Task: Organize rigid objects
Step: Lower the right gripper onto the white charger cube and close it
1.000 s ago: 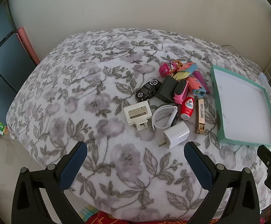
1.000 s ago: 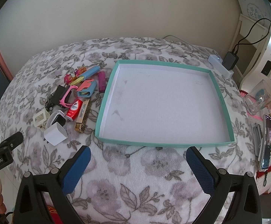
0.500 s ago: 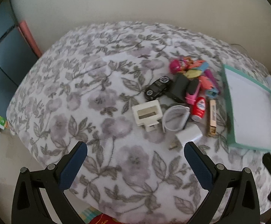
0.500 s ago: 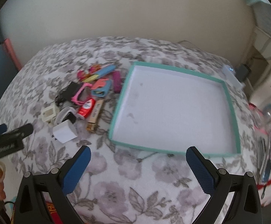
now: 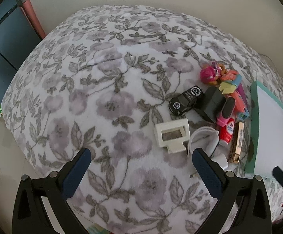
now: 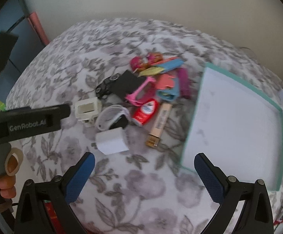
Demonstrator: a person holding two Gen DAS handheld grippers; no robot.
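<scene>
A heap of small rigid objects lies on the floral blanket: a black toy car (image 5: pixel 186 100), a cream plastic frame (image 5: pixel 171 134), a white band (image 6: pixel 112 118), a white charger cube (image 6: pixel 112 141), a red tube (image 6: pixel 146 112), a gold harmonica (image 6: pixel 160 124), a black box (image 5: pixel 211 103) and a pink figure (image 5: pixel 208 75). The teal-rimmed white tray (image 6: pixel 237 122) lies right of the heap, empty. My left gripper (image 5: pixel 139 169) is open and empty, low in front of the cream frame. My right gripper (image 6: pixel 144 176) is open and empty, in front of the charger cube.
The floral blanket (image 5: pixel 102 101) covers a rounded surface that drops off at the left and near edges. A dark cabinet (image 5: pixel 3 44) and a pink roll (image 5: pixel 33 17) stand at the left. The left gripper's body (image 6: pixel 28 122) crosses the right wrist view at the left.
Both grippers have swung left and moved in toward the heap. The tray has slid to the right in both views. Both stay open and empty; no object has moved.
</scene>
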